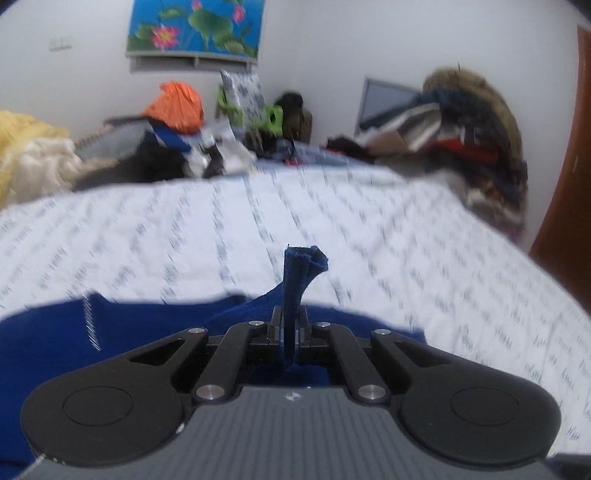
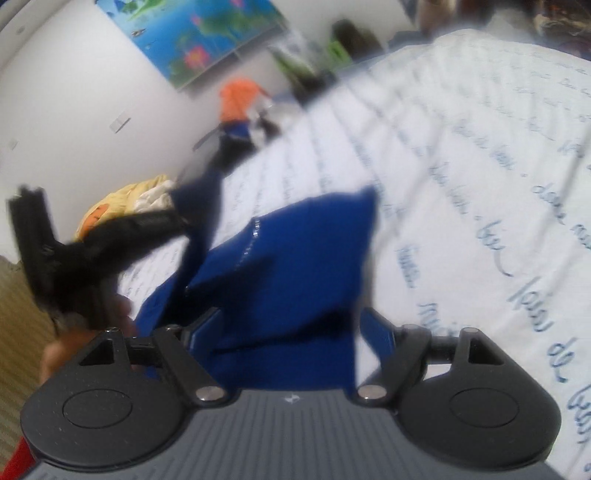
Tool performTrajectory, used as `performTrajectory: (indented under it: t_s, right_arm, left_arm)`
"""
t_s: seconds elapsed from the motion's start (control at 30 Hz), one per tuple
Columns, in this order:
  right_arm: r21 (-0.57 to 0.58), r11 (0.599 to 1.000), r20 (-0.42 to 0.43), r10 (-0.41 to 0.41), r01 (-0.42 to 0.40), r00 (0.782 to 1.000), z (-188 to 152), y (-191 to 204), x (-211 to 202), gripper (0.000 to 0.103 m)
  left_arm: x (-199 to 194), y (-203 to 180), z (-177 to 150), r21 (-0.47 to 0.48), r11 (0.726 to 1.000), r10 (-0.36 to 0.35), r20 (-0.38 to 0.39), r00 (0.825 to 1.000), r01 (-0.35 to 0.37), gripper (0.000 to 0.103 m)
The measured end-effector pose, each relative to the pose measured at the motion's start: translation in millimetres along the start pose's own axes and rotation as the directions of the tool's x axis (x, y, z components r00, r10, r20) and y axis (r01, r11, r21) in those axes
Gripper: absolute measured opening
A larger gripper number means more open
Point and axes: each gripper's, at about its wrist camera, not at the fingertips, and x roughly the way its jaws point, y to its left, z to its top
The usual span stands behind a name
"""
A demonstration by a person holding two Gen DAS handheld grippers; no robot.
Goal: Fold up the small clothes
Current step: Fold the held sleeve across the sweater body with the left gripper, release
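A dark blue garment [image 1: 74, 354] lies on the white bed sheet [image 1: 258, 221] printed with blue script. My left gripper [image 1: 291, 314] is shut on one corner of it, and a strip of the blue cloth sticks up past the fingertips. In the right wrist view the blue garment [image 2: 295, 266] is lifted and creased, and it drapes into the gap of my right gripper [image 2: 291, 328], whose jaws stand wide apart without pressing on it. The left gripper [image 2: 177, 218] shows there at the left, blurred, pulling a corner of the cloth, with a hand [image 2: 122, 310] below it.
Piles of clothes line the bed's far side: an orange item [image 1: 177, 107], yellow and cream bedding [image 1: 33, 155] and a tall dark heap [image 1: 476, 140] at the right. A brown door [image 1: 565, 166] stands beyond the right edge. A lotus poster [image 1: 195, 26] hangs on the wall.
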Motion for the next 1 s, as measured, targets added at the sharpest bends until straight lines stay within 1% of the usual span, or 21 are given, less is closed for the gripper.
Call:
performTrajectory:
  t_s: [0.07,0.1,0.13,0.17,0.2,0.23,0.27,0.3,0.37,0.43,0.5,0.57,0.63,0.7,0.77,0.8,0.83,0.87,0.9,0.97,1.0]
  right_arm:
    - [0.012,1.0,0.005,-0.012,0.011,1.0,0.0,-7.0,-1.1,0.082]
    - [0.018,1.0,0.007,-0.015,0.015,1.0,0.3,-10.2,-2.4,0.082]
    - [0.023,1.0,0.01,-0.018,0.018,1.0,0.6,-11.9,-3.0,0.082]
    - [0.027,0.999,0.013,-0.021,0.021,1.0,0.0,-13.3,-3.9,0.082]
    - [0.028,0.999,0.016,-0.024,0.024,1.0,0.8,-14.4,-4.1,0.082]
    - [0.029,0.999,0.019,-0.027,0.027,0.999,1.3,-15.3,-4.8,0.082]
    - [0.028,0.999,0.021,-0.03,0.03,0.999,2.8,-16.0,-4.8,0.082]
    - [0.028,0.999,0.025,-0.034,0.033,0.999,4.9,-16.3,-4.2,0.082]
    - [0.028,0.999,0.045,-0.043,0.042,0.998,11.3,-15.7,-3.2,0.082]
    - [0.025,0.999,0.072,-0.047,0.046,0.996,20.9,-13.0,-0.7,0.082]
    - [0.016,1.0,0.087,-0.021,0.02,0.996,31.8,-6.4,5.9,0.083]
    - [-0.01,1.0,0.08,0.008,-0.007,0.997,41.3,5.7,19.9,0.083]
    - [-0.05,0.998,0.056,0.047,-0.045,0.997,47.7,21.1,41.2,0.083]
    - [-0.075,0.993,0.011,0.097,-0.096,0.995,50.1,36.8,67.8,0.083]
    - [-0.063,0.986,-0.047,0.154,-0.156,0.987,50.2,45.6,97.8,0.083]
    - [-0.052,0.984,-0.078,0.169,-0.173,0.983,49.5,47.8,111.9,0.082]
    - [-0.042,0.985,-0.106,0.162,-0.167,0.981,48.5,47.8,126.6,0.082]
    - [-0.038,0.99,-0.126,0.131,-0.137,0.983,46.9,46.6,138.7,0.082]
    - [-0.037,0.995,-0.139,0.083,-0.088,0.987,45.1,44.2,147.8,0.081]
    - [-0.042,0.997,-0.106,0.066,-0.071,0.992,43.2,43.1,146.9,0.081]
    - [-0.046,0.998,-0.102,0.036,-0.041,0.994,42.8,46.0,141.5,0.081]
  left_arm:
    - [11.6,-6.3,-9.6,0.018,0.999,-0.034,-0.049,0.998,0.035,0.006]
    - [13.0,-10.2,-13.9,0.022,0.999,-0.048,-0.065,0.997,0.05,0.021]
    - [15.1,-13.8,-18.9,0.029,0.998,-0.056,-0.078,0.995,0.059,0.033]
    - [18.0,-15.4,-23.8,0.04,0.997,-0.058,-0.088,0.994,0.062,0.065]
    - [17.2,-17.9,-26.4,0.056,0.997,-0.052,-0.087,0.995,0.057,0.094]
    - [15.1,-20.9,-30.2,0.082,0.996,-0.038,-0.066,0.997,0.044,0.101]
    - [9.9,-24.5,-32.8,0.116,0.993,-0.022,-0.031,0.999,0.025,0.103]
    - [3.4,-27.8,-32.7,0.154,0.988,-0.014,-0.013,1.0,0.016,0.103]
    - [-3.8,-29.5,-30.1,0.203,0.979,0.005,-0.024,1.0,0.0,0.103]
    - [-11.5,-16.8,-26.6,0.202,0.979,0.033,0.002,0.999,-0.033,0.103]
    - [-22.7,6.9,-22.4,0.176,0.978,0.104,0.038,0.994,-0.109,0.103]
    - [-31.1,37.1,-22.0,0.146,0.968,0.199,0.047,0.979,-0.204,0.103]
    - [-39.2,70.0,-24.9,0.111,0.953,0.279,0.048,0.959,-0.283,0.103]
    - [-48.6,100.3,-29.2,0.075,0.937,0.339,0.03,0.94,-0.34,0.103]
    - [-55.3,125.9,-35.7,0.051,0.923,0.382,-0.002,0.924,-0.382,0.103]
    - [-56.8,137.2,-40.7,0.042,0.915,0.401,-0.017,0.916,-0.4,0.103]
    - [-59.0,145.9,-44.4,0.039,0.91,0.414,-0.031,0.91,-0.413,0.103]
    - [-59.7,153.5,-48.4,0.038,0.905,0.426,-0.047,0.903,-0.425,0.103]
    - [-59.8,159.1,-53.4,0.04,0.899,0.438,-0.063,0.897,-0.436,0.103]
    - [-62.3,166.4,-60.9,0.045,0.891,0.454,-0.083,0.887,-0.452,0.103]
    - [-64.5,168.3,-63.5,0.044,0.889,0.458,-0.082,0.885,-0.455,0.103]
